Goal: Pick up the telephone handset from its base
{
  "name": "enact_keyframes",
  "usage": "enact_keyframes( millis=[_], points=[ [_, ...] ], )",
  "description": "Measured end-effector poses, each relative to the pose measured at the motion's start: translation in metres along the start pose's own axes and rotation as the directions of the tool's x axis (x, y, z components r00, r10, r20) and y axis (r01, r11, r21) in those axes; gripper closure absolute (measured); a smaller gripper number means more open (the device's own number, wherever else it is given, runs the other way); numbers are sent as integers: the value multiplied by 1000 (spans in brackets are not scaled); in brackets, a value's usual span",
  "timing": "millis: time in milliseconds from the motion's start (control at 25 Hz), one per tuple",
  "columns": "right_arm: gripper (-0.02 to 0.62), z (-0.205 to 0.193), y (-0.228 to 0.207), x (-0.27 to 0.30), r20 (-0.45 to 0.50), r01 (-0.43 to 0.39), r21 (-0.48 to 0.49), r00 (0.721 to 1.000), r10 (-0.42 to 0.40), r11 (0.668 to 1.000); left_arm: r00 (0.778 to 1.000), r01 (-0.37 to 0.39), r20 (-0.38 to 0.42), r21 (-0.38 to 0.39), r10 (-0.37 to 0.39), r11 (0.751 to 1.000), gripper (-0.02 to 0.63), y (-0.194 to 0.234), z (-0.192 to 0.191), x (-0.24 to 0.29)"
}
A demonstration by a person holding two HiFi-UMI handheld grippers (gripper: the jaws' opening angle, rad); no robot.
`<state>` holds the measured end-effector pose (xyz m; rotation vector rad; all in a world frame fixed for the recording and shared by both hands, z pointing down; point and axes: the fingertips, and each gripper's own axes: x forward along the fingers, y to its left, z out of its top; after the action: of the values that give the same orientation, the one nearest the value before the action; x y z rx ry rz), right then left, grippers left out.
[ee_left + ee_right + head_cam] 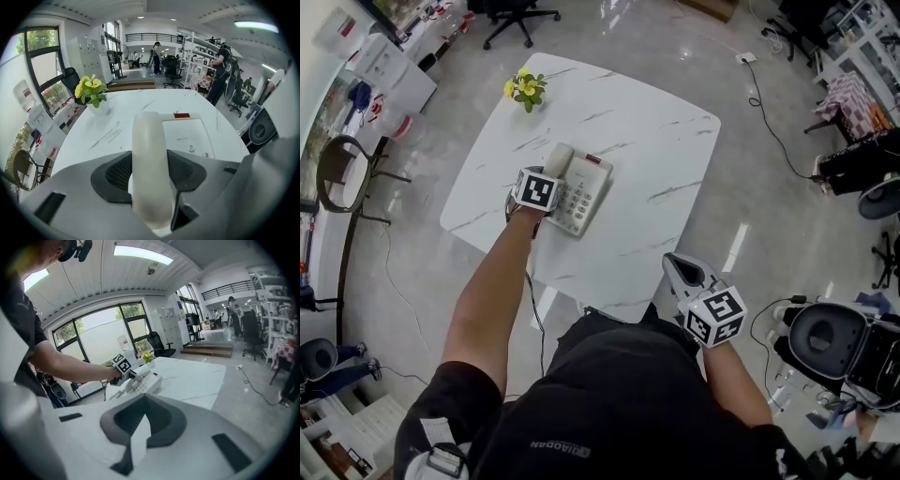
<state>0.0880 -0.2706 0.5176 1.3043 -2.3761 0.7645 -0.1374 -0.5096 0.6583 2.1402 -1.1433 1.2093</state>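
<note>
Squarely between left tongs (151, 180) — handset (147, 140), on its base (185, 135)

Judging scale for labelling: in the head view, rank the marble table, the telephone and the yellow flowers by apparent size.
1. marble table
2. telephone
3. yellow flowers, clearly the smallest

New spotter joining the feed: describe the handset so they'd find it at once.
On the white marble table, a telephone base sits near the middle, apart from the yellow flowers. The handset is the smooth rounded bar lying along its left side in the head view, plain, unlike the flat keyed panel beside it.
</note>
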Motion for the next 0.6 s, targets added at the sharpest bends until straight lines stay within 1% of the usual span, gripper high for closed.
enact_keyframes(
  millis=[160, 360, 600],
  points=[
    [594, -4, 1, -5, -1, 2, 1, 1000, -2, 1000, 1000, 13, -15, -4, -13, 1000, 385, 1, 0, -2],
    [594, -6, 1, -8, 5, 0, -2, 1000, 0, 1000, 1000, -3, -28, 7, 3, 1000, 385, -1, -3, -14],
    [594, -4, 12, -9, 14, -25, -19, 1000, 25, 1000, 1000, 10, 9, -48, -10, 999, 385, 0, -10, -40]
  ],
)
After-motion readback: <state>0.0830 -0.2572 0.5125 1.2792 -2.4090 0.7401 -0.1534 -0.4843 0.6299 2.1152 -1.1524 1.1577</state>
